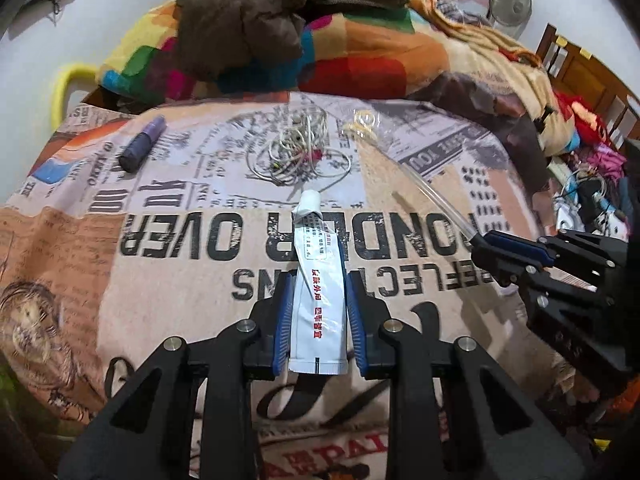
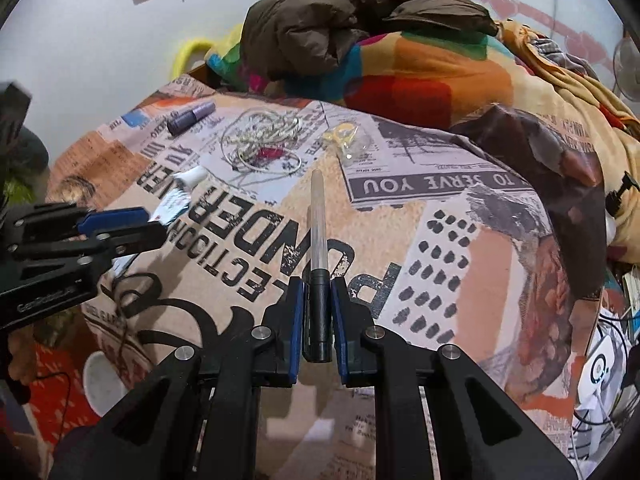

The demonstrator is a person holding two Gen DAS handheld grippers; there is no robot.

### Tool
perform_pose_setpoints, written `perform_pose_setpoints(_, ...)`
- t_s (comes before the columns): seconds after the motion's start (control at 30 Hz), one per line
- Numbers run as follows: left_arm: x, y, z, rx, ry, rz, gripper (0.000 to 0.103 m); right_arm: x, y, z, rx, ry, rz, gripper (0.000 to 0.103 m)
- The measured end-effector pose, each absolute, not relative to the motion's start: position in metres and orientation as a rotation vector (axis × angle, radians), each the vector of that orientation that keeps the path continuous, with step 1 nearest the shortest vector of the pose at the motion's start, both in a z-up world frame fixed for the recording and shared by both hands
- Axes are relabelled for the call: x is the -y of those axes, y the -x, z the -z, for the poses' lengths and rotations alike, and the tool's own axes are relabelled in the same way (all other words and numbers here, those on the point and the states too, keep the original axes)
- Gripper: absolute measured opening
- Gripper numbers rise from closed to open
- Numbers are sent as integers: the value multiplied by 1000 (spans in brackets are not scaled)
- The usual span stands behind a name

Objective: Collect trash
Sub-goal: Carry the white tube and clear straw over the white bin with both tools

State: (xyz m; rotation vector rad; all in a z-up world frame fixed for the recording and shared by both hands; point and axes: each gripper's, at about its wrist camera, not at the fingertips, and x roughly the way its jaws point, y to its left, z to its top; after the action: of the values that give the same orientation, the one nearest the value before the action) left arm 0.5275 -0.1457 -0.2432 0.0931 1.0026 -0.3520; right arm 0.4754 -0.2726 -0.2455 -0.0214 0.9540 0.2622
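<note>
My left gripper is shut on a white ointment tube with red print, its cap pointing away over the bed. My right gripper is shut on the black end of a clear pen. The right gripper with the pen also shows in the left wrist view, and the left gripper with the tube in the right wrist view. On the newsprint bedcover lie a purple tube, a tangle of white cord and a clear wrapper with yellow bits.
A brown jacket and a colourful blanket are heaped at the far end of the bed. Clutter and cables lie to the right of the bed. A white cup stands low on the left.
</note>
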Motion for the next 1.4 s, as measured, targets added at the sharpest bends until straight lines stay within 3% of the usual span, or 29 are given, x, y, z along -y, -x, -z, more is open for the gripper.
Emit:
perform_pose_setpoints(0.83,24,-410,114,-781,32,218,26,200,-404,117,-733,16,-372,13)
perform_pose_setpoints(1.4,-102,-301,109,-725,112,12,26,68,-344,108,-752,79,-620,13)
